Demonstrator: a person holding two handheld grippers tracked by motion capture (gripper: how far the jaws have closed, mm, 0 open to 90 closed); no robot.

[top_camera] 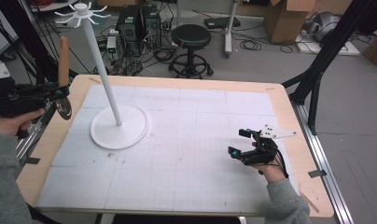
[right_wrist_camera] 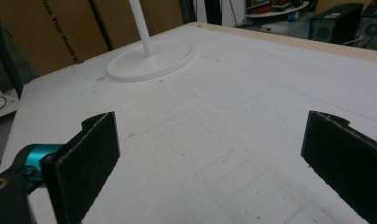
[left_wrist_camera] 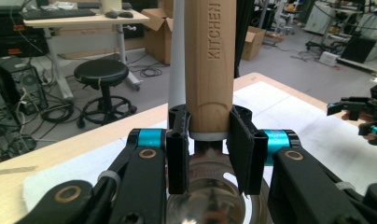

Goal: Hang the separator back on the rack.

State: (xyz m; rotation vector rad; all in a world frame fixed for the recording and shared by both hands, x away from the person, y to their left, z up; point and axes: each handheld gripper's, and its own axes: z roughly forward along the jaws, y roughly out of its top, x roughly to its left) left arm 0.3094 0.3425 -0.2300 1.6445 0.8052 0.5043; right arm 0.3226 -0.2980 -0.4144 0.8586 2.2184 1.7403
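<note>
On table (top_camera: 289, 121): one white stand (top_camera: 115, 122), two grippers, one utensil (top_camera: 63, 60).

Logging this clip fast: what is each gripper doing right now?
Left gripper: shut on the wooden-handled utensil, handle pointing up.
Right gripper: open, holding nothing, above the table.

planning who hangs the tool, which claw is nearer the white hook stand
Left. The left claw, shut on a wooden-handled utensil, is just left of the white hook stand, off the table's edge. The right claw rests open far across the table.
</note>
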